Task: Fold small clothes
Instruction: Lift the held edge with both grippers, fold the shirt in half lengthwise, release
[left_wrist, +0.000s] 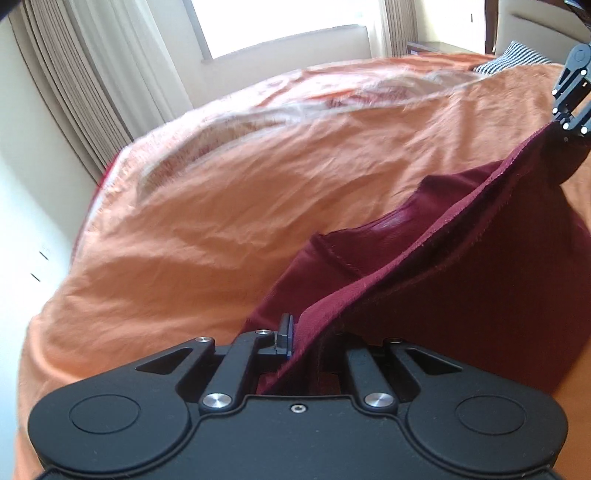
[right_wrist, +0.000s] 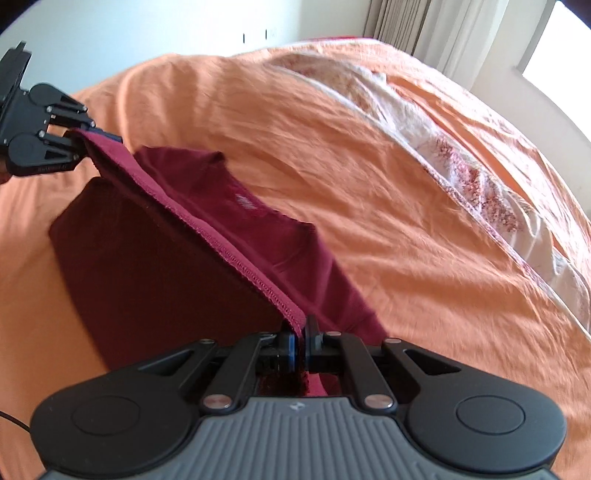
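Maroon hem held taut at both corners

Left gripper (left_wrist: 295, 343) and right gripper (right_wrist: 300, 338), bottom centre of their views, each pinch a corner of the maroon garment (right_wrist: 155, 258); the hem spans between them above the orange bedspread (right_wrist: 332, 147). Judgement: keep both corners level and taut, carry the hem toward the neckline, lay down together. Containers: none in view.

My right claw (right_wrist: 300, 341) is clamped on the hem of the maroon garment (right_wrist: 155, 258) at six o'clock. The hem stretches taut toward ten o'clock, where my left claw (right_wrist: 98, 134) pinches its other end. The rest drapes onto the orange bed (right_wrist: 369, 184).
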